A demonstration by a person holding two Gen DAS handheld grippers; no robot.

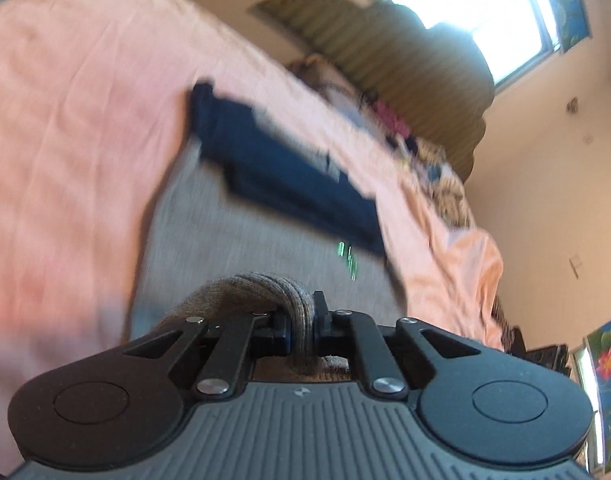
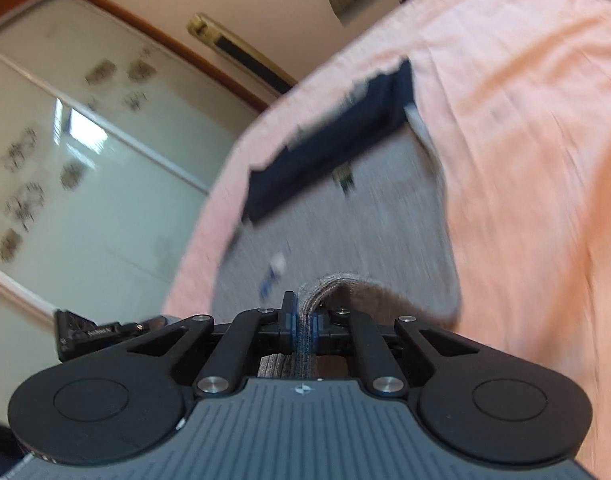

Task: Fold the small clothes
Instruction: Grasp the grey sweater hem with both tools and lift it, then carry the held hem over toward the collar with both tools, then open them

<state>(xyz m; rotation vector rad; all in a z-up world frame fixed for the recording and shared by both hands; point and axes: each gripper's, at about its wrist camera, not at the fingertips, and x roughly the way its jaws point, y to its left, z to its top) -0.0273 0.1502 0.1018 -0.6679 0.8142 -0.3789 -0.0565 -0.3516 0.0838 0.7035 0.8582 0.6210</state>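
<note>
Both claws are clamped tight on bunched edges of the grey knitted garment (image 1: 241, 240): the left claw (image 1: 301, 320) pinches a thick fold, and the right claw (image 2: 303, 320) another. The garment stretches away toward 12 o'clock over the pink bedsheet (image 1: 65, 120), its far end touching a dark blue folded cloth (image 1: 289, 168).

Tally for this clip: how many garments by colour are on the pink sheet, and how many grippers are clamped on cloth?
Grey garments: 1, the grey garment, spread on the pink sheet
Navy garments: 1, the navy garment, lying at the grey one's far end
Grippers shut on the grey garment: 2, the left gripper and right gripper
Total: 2 garments, 2 grippers; the blurred far pile is uncounted.
</note>
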